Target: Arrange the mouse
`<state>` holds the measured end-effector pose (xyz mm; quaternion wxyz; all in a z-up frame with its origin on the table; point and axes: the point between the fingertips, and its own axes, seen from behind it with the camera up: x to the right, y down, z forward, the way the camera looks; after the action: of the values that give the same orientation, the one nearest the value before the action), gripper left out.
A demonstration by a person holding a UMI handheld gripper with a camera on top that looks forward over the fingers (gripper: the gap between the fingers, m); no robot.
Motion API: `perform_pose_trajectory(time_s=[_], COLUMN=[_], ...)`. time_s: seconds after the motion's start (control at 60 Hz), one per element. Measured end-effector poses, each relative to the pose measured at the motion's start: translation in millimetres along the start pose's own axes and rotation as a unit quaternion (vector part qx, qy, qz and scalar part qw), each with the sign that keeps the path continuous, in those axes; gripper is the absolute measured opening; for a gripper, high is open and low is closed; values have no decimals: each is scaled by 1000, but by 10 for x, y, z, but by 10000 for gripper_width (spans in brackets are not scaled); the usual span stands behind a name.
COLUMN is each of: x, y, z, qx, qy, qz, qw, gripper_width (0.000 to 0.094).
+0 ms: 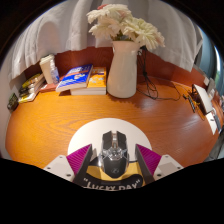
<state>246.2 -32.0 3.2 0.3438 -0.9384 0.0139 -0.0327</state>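
Gripper [113,166] spread, unclenched, one black-and-grey computer mouse [113,152] between its two fingers; one white ribbed vase [122,68] beyond the mouse.

A white vase [121,68] filled with pale flowers [124,24] is set near the far edge of the wooden tabletop [60,125]. Books [80,79] are stacked just beside it, with more books [31,87] toward the far left corner.
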Motion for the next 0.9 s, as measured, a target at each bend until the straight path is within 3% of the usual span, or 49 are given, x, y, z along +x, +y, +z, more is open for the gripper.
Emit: perform_pose_trajectory(time_s=[0.25, 0.483, 0.9], x=[-744, -1840, -2914], y=[-89, -116, -136], z=[-1106, -2170, -3220], qx=[39, 85, 148], qy=[-5, -38, -85], qz=[2, -3, -24], qw=[999, 996, 985], gripper_width=[866, 866, 864])
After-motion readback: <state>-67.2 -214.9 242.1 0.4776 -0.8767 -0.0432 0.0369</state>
